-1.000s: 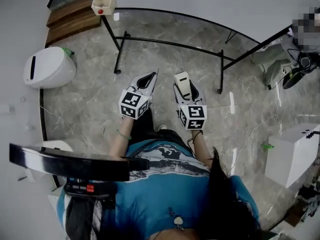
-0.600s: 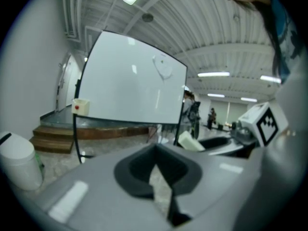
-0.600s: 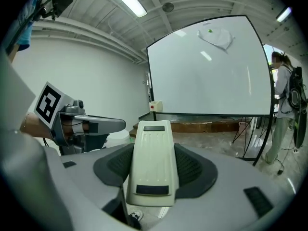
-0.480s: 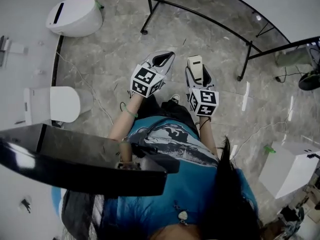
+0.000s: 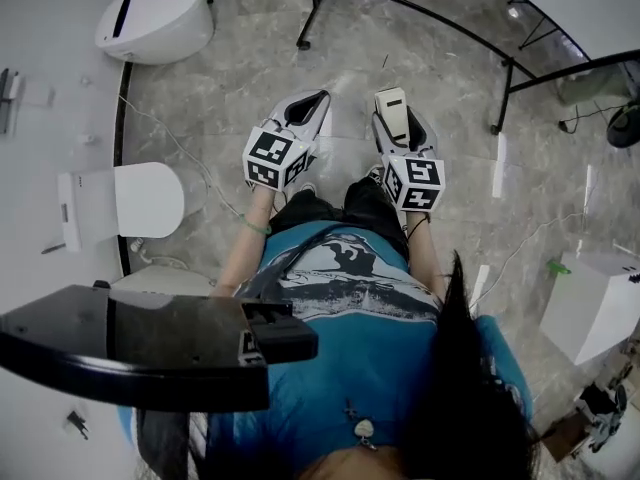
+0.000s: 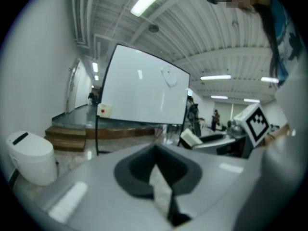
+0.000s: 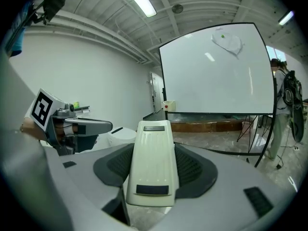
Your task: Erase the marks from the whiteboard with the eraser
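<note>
The person in the blue shirt [image 5: 350, 338] holds both grippers out in front, low over the grey stone floor [image 5: 200, 118]. The right gripper [image 5: 400, 123] has its two jaws pressed on the long cream plastic eraser [image 7: 153, 162], one jaw on each side. The eraser sticks out forward between them and points at the board. The left gripper [image 5: 312, 103] is just beside the right one. Its jaws are pushed together with nothing in them (only a thin slit of floor shows between the dark pads [image 6: 134, 170]).

The big white whiteboard [image 7: 216, 66] on its black metal stand [image 5: 400, 3] is well apart from both grippers, across the floor. The eraser does not touch it. Near the top of the board there is a faint grey scribble [image 7: 227, 42], and a tiny green spot [image 7: 222, 29] sits just above it. A small cream box with a red dot [image 6: 104, 110] hangs at the board's lower left corner. A round white bin [image 5: 155, 18] stands on the floor off to the left. A white square box [image 5: 595, 303] stands off to the right.
</note>
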A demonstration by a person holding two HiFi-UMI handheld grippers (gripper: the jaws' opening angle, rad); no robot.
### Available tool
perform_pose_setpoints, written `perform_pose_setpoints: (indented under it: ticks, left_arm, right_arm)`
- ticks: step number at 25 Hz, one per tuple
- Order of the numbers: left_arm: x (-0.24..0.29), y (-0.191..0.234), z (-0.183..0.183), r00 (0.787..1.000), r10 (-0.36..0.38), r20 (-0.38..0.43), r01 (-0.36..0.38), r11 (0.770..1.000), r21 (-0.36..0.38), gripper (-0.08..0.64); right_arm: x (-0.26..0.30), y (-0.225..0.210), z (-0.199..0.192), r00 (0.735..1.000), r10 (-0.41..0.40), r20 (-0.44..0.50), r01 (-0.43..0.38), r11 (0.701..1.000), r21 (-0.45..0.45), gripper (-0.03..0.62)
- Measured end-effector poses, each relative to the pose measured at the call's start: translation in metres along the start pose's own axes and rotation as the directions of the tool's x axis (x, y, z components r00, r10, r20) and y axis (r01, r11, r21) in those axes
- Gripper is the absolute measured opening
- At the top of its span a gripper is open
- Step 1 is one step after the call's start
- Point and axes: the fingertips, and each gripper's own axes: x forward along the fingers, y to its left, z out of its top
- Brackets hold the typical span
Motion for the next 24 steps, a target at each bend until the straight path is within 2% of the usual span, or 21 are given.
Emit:
perform_pose_setpoints:
  ticks: [5,8,16,24]
  left_arm:
    - [-0.042,0.022,-0.017,1.000,-0.016,-0.008,0.016,1.000,-0.007,0.003]
    - [-0.048,0.020,-0.015,1.000,-0.028,0.004,0.028,1.000,0.008,0.003]
    - [-0.035,-0.009,0.003,0.998,0.009,0.065,-0.009,1.000,-0.003,0.003]
    - [0.003,-0.065,-0.002,0.998,-0.032,0.046,0.032,0.999,0.008,0.003]
  right_arm:
    - [0.002,0.056,-0.011,1.000,-0.006,-0.015,0.006,0.999,-0.035,0.262]
    - [0.003,0.065,-0.006,1.000,0.000,0.001,0.000,0.999,-0.050,0.262]
    - [-0.012,0.046,0.011,0.999,0.046,0.006,-0.045,0.994,-0.104,0.262]
    - [-0.034,-0.001,0.005,0.999,0.043,0.004,-0.043,0.994,-0.100,0.262]
